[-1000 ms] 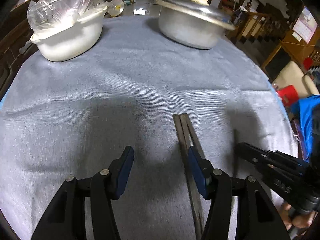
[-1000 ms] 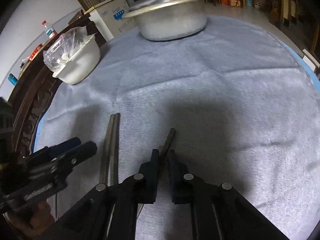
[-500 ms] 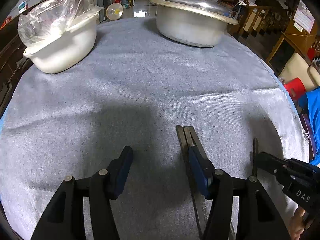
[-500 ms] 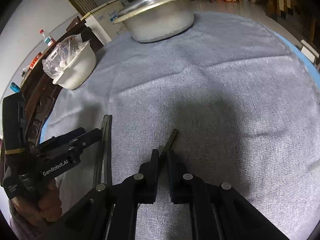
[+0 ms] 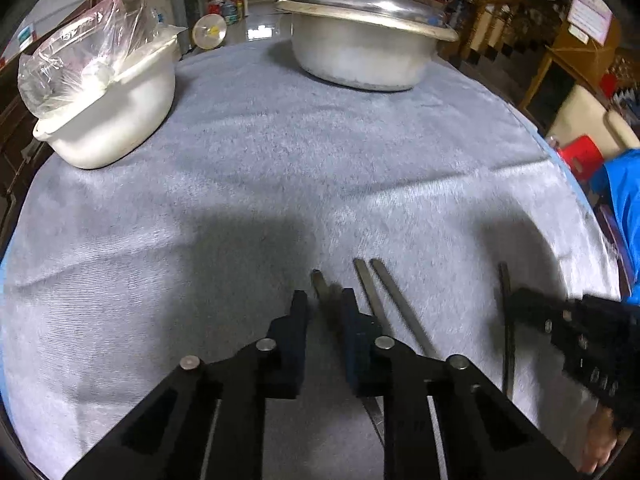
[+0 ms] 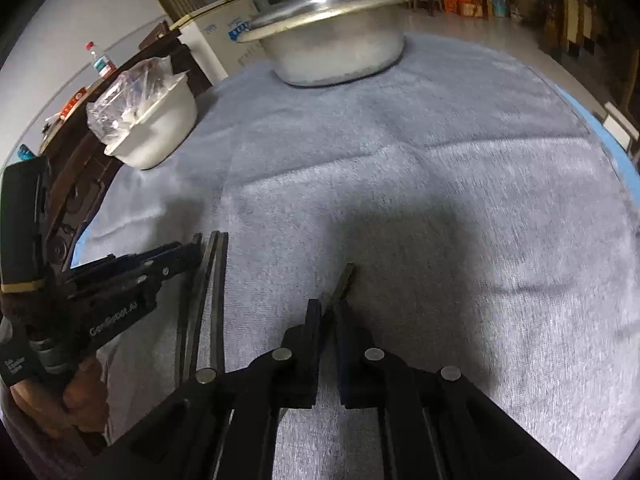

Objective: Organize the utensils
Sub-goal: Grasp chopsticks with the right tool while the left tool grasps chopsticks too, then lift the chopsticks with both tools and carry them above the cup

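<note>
Dark chopsticks lie on the grey-blue cloth. My left gripper has its jaws closing around one chopstick; the stick rests against the right finger, and a thin gap shows at the left finger. A pair of chopsticks lies just right of it, also visible as the pair in the right wrist view. My right gripper is shut on a single chopstick, whose tip sticks out ahead. Each gripper shows in the other's view: the right gripper and the left gripper.
A white bowl with a plastic bag in it stands at the far left. A lidded metal pot stands at the far middle. A hand holds the left tool. Chairs and furniture surround the round table.
The left jaws have come from wide apart to nearly together, and one chopstick now sits between them, split off from the pair. The right gripper stays shut on its chopstick.
</note>
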`<control>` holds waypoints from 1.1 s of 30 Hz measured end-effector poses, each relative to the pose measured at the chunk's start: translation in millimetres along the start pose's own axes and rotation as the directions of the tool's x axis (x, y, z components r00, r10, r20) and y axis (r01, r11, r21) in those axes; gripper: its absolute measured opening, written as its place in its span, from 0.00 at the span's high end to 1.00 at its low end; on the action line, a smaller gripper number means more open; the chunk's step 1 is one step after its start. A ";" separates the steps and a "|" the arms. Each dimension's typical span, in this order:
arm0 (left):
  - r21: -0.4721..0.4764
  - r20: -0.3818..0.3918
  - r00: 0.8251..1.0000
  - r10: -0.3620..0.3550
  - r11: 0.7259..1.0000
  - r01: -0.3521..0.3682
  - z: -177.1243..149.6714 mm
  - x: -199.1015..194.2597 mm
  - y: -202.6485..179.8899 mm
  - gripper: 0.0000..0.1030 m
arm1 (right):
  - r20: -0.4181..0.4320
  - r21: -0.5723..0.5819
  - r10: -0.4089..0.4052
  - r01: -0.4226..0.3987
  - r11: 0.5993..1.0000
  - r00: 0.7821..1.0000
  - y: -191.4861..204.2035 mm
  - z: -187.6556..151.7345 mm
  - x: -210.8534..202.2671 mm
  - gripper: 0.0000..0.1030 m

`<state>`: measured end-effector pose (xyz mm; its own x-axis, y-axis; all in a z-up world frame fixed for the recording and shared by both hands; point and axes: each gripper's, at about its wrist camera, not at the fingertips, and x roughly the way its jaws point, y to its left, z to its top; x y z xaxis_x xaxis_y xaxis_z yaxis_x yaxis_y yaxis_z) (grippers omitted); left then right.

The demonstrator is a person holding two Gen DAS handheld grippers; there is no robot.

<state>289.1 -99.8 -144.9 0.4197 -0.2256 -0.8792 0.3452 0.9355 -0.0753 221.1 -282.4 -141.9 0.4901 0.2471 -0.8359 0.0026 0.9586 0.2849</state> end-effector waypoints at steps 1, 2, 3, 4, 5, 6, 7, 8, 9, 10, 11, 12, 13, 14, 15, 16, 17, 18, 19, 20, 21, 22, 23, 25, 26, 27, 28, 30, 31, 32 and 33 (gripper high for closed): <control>0.013 -0.002 1.000 0.007 1.000 -0.007 -2.3 -1.5 1.8 0.87 | 0.003 -0.009 0.003 -0.003 1.000 1.000 0.5 -0.2 0.2 0.94; 0.025 -0.007 1.000 0.011 1.000 -0.011 -5.0 -3.0 5.0 0.87 | 0.002 -0.025 0.011 -0.011 1.000 1.000 1.8 -0.4 1.1 0.94; 0.029 -0.013 1.000 0.000 1.000 0.000 -6.6 -4.1 7.4 0.87 | -0.003 -0.034 0.015 -0.015 0.999 1.000 2.4 -0.1 1.5 0.94; 0.028 -0.016 1.000 -0.004 1.000 0.005 -6.2 -4.3 8.6 0.87 | -0.010 -0.034 0.016 -0.016 0.999 1.000 2.0 0.7 1.6 0.93; 0.016 -0.024 1.000 -0.007 1.000 0.007 -6.5 -5.0 12.3 0.87 | -0.026 -0.028 0.017 -0.018 0.999 1.000 1.3 1.6 1.7 0.92; 0.006 -0.029 1.000 -0.010 1.000 0.011 -5.9 -4.7 14.3 0.87 | -0.041 -0.021 0.016 -0.017 1.000 0.999 0.7 2.4 1.6 0.92; -0.003 -0.036 0.999 -0.018 1.000 0.018 -5.2 -4.3 15.9 0.87 | -0.066 -0.014 0.010 -0.011 1.000 0.998 0.4 4.2 1.8 0.92; -0.012 -0.043 0.999 -0.026 1.000 0.025 -5.2 -4.9 16.1 0.87 | -0.088 -0.014 0.003 -0.004 1.000 0.996 0.7 5.9 2.3 0.92; -0.021 -0.047 0.998 -0.029 0.999 0.028 -4.7 -4.4 16.2 0.85 | -0.101 -0.016 -0.003 0.001 1.000 0.995 1.5 6.6 2.8 0.90; -0.025 -0.050 0.998 -0.031 0.999 0.029 -4.3 -4.0 16.2 0.83 | -0.123 -0.023 -0.011 0.008 1.000 0.992 3.3 8.2 4.4 0.88; -0.027 -0.052 0.998 -0.033 0.999 0.032 -3.1 -3.3 14.6 0.80 | -0.141 -0.032 -0.021 0.017 0.999 0.990 5.6 10.3 5.8 0.87; -0.026 -0.051 0.998 -0.031 0.999 0.030 -2.2 -2.6 12.6 0.79 | -0.160 -0.042 -0.035 0.029 0.999 0.986 8.6 12.7 7.6 0.86; -0.025 -0.048 0.998 -0.030 0.999 0.029 -2.5 -1.8 12.0 0.79 | -0.172 -0.054 -0.048 0.040 0.998 0.984 11.6 14.6 9.2 0.85; -0.028 -0.044 0.999 -0.029 0.999 0.028 -2.0 -0.9 11.6 0.79 | -0.177 -0.064 -0.059 0.049 0.997 0.983 13.9 16.4 10.8 0.85; -0.033 -0.039 0.999 -0.031 0.999 0.029 -1.6 -0.5 11.7 0.79 | -0.174 -0.081 -0.073 0.060 0.995 0.982 17.6 17.9 12.8 0.85; -0.034 -0.034 0.999 -0.025 0.999 0.024 -2.5 -1.1 11.2 0.80 | -0.168 -0.105 -0.089 0.072 0.992 0.982 20.3 17.8 13.7 0.86; -0.028 -0.028 1.000 -0.009 1.000 0.008 -3.8 -2.2 11.8 0.88 | -0.162 -0.129 -0.104 0.084 0.988 0.981 24.0 17.5 14.4 0.88; -0.021 -0.023 1.000 -0.001 1.000 0.001 -4.4 -2.2 11.6 0.89 | -0.156 -0.144 -0.118 0.095 0.985 0.981 26.8 16.8 14.7 0.89; -0.024 -0.019 1.000 0.000 1.000 0.000 -4.5 -1.1 12.0 0.90 | -0.147 -0.149 -0.125 0.103 0.983 0.981 28.4 15.8 14.7 0.90; -0.034 -0.016 1.000 -0.001 0.999 0.001 -5.5 -2.0 14.0 0.92 | -0.135 -0.148 -0.125 0.105 0.983 0.983 29.1 14.5 14.0 0.91; -0.053 -0.012 1.000 -0.004 0.999 0.004 -6.9 -2.9 17.3 0.95 | -0.123 -0.140 -0.116 0.099 0.985 0.986 28.4 13.1 12.6 0.93; -0.064 -0.009 1.000 -0.005 0.998 0.004 -8.6 -3.8 19.7 0.95 | -0.110 -0.132 -0.108 0.094 0.987 0.988 27.9 12.0 10.4 0.93; -0.075 -0.001 1.000 0.007 0.997 -0.007 -11.3 -5.8 23.1 0.95 | -0.077 -0.121 -0.097 0.088 0.989 0.992 25.5 9.9 4.8 0.94; -0.086 0.012 1.000 0.015 0.996 -0.014 -16.7 -12.0 28.3 0.95 | -0.019 -0.111 -0.082 0.080 0.991 0.996 21.6 6.6 -8.0 0.94; -0.092 0.030 0.999 0.012 0.996 -0.009 -20.4 -19.2 30.4 0.95 | 0.013 -0.099 -0.070 0.071 0.993 0.997 19.0 5.2 -16.5 0.94; -0.093 0.048 0.999 0.012 0.996 -0.007 -22.1 -25.7 32.3 0.95 | 0.041 -0.083 -0.054 0.057 0.995 0.998 15.9 3.7 -25.3 0.94; -0.095 0.071 0.997 0.012 0.995 -0.005 -25.2 -34.2 33.8 0.95 | 0.059 -0.075 -0.044 0.049 0.996 0.997 14.7 3.4 -31.0 0.94; -0.109 0.127 0.992 0.011 0.994 0.003 -31.1 -56.5 39.3 0.95 | 0.120 -0.051 -0.025 0.032 0.998 0.992 9.2 -2.0 -50.8 0.94; -0.114 0.143 0.990 0.013 0.993 0.004 -32.7 -63.3 41.5 0.95 | 0.145 -0.040 -0.018 0.024 0.999 0.989 6.5 -4.1 -60.2 0.94; -0.124 0.176 0.984 0.025 0.992 -0.003 -37.9 -77.6 44.8 0.95 | 0.175 -0.029 -0.010 0.015 0.999 0.984 2.8 -7.8 -70.1 0.94; -0.128 0.194 0.980 0.032 0.992 -0.007 -40.9 -85.0 45.8 0.95 | 0.206 -0.018 -0.006 0.010 1.000 0.979 0.3 -10.9 -80.0 0.94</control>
<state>234.9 -26.7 -92.8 0.5855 -0.2437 -0.7732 0.2317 0.9643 -0.1285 172.4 -300.4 -80.1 0.6591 0.2068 -0.7230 -0.0085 0.9634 0.2679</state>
